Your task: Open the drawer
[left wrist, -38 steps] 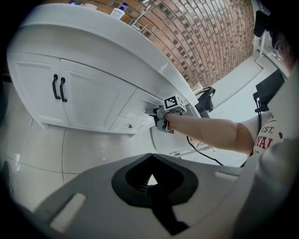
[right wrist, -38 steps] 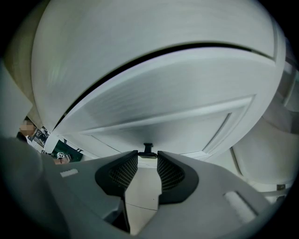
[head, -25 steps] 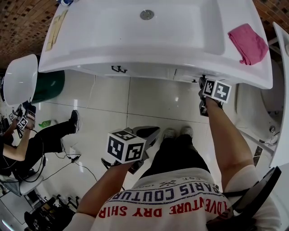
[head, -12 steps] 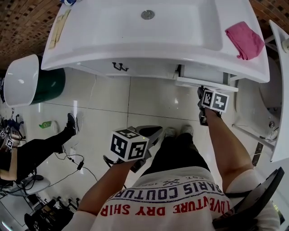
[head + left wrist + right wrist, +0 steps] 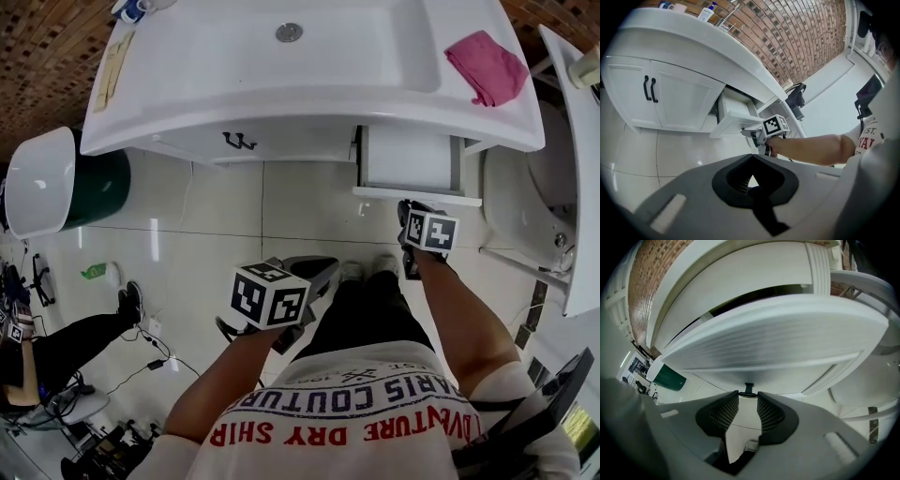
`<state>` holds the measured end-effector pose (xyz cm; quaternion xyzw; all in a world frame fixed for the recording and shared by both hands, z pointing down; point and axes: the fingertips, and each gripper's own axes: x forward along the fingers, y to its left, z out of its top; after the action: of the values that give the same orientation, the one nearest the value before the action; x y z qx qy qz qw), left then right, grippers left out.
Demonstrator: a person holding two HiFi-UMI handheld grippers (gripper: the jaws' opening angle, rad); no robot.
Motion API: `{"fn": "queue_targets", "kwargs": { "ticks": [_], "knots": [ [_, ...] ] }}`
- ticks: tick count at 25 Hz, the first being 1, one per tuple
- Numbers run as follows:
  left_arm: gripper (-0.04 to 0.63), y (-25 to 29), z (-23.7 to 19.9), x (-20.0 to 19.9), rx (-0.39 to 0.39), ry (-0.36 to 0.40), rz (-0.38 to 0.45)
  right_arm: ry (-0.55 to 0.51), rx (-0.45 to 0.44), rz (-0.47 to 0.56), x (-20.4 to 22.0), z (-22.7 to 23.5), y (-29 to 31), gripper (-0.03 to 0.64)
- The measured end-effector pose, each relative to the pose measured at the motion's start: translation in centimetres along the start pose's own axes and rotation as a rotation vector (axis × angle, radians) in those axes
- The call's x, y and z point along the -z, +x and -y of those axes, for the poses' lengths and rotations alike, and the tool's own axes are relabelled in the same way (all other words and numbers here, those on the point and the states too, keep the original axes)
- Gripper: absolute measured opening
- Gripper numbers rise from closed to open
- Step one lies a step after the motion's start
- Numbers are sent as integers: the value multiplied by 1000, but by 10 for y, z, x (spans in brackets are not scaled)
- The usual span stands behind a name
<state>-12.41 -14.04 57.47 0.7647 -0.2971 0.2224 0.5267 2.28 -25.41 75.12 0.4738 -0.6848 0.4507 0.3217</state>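
Nearest the person and well short of the vanity (image 5: 281, 141), the left gripper (image 5: 751, 168) hangs over the pale tiled floor (image 5: 281, 225). Its fingers are closed together with nothing between them, leaving only a small sliver of light at the pads. Its marker cube (image 5: 270, 295) faces up in the head view. Closer to the vanity, at its right-hand end, the right gripper (image 5: 749, 397) reaches straight at the drawer (image 5: 417, 195). Its fingers grip the small black drawer handle (image 5: 749, 388) at their tips, and floor shows in the gap behind the pads. The drawer stands open, its white box sticking out from the vanity's front under the right part of the counter. Its wide front panel (image 5: 778, 333) fills most of the right gripper view. To the left of the drawer on the same vanity front, two cabinet doors are shut, and their pair of dark handles (image 5: 239, 142) sit side by side. Beside the vanity's left end, on the floor, stands a green bin (image 5: 108, 178). On top of the vanity lies the white sink basin (image 5: 309, 66) with its round metal drain (image 5: 289, 32) near the back. A pink cloth (image 5: 486, 67) lies crumpled on the counter at the basin's right, above the open drawer. Behind the vanity rises a brick wall (image 5: 801, 42).
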Motion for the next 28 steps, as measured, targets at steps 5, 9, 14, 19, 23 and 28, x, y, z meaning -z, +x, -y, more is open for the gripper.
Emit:
{"fn": "queue_targets", "kwargs": {
  "ticks": [5, 9, 14, 19, 23, 28],
  "knots": [
    [-11, 1, 7, -1, 9, 26, -18, -17, 1, -18, 22, -2, -9, 130],
    [-11, 2, 9, -2, 9, 35, -28, -30, 1, -18, 28, -1, -13, 129],
    [-11, 5, 9, 3, 15, 41, -45, -54, 10, -23, 29, -2, -13, 127],
    [-11, 9, 9, 3, 20, 48, -50, -103, 29, -21, 31, 1, -13, 120],
    [-11, 8, 10, 0, 26, 56, -50, -157, 69, -88, 54, 8, -14, 6],
    [-11, 5, 9, -2, 33, 65, -47, -168, -54, -168, 88, -17, -16, 6]
  ]
}}
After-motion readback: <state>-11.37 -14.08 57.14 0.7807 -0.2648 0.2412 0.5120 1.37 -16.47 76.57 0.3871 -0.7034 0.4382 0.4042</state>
